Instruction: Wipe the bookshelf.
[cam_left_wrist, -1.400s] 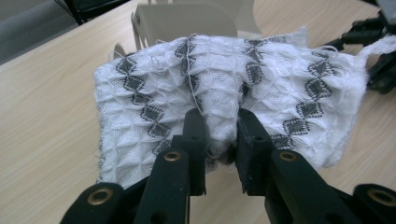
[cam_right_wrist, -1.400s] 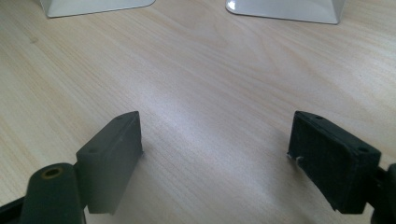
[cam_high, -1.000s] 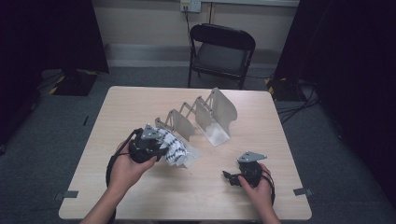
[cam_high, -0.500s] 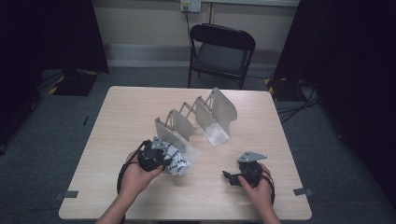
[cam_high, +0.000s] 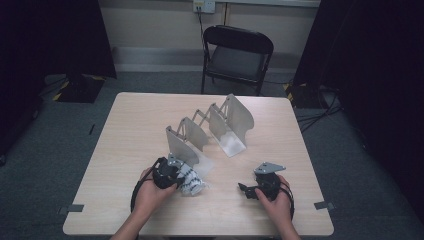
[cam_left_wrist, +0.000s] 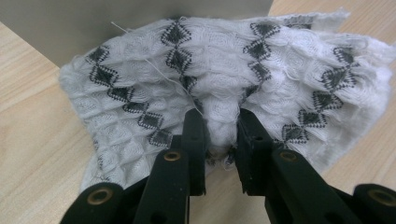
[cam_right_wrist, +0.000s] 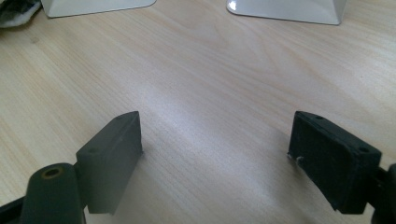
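On the wooden table (cam_high: 125, 150), the left gripper (cam_left_wrist: 217, 128) pinches the patterned cloth (cam_left_wrist: 224, 79); the right gripper (cam_right_wrist: 215, 154) rests low, jaws wide apart.

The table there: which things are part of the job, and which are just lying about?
In the job:
- patterned cloth, pinched by the left gripper
- metal rack right beside it

Lying about:
- right gripper, jaws open on bare table
- folding chair
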